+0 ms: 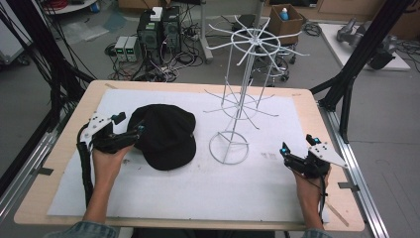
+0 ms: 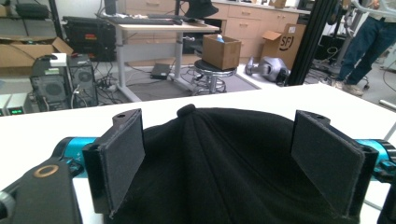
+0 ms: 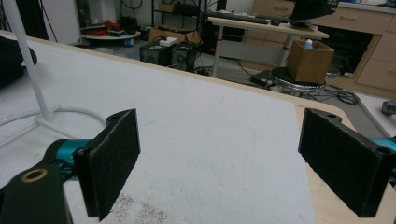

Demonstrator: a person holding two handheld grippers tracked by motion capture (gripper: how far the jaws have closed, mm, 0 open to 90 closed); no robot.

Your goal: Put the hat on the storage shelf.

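A black cap (image 1: 166, 135) lies on the white mat (image 1: 198, 193), left of centre. My left gripper (image 1: 134, 130) is at the cap's left edge. In the left gripper view its jaws stand wide open on either side of the cap (image 2: 219, 158), with its crown between the pads (image 2: 125, 158). A white wire display rack (image 1: 246, 74) stands upright to the right of the cap, on a ring base (image 1: 229, 147). My right gripper (image 1: 286, 151) rests near the table's right edge, open, with bare mat (image 3: 210, 140) between its pads (image 3: 114, 158).
The rack's wire arms (image 1: 255, 42) spread out above the table's far middle. The rack base (image 3: 42, 119) shows at the left of the right gripper view. Computers, cables and a cardboard box (image 1: 286, 20) sit on the floor beyond the table. Black frame posts (image 1: 364, 47) flank the table.
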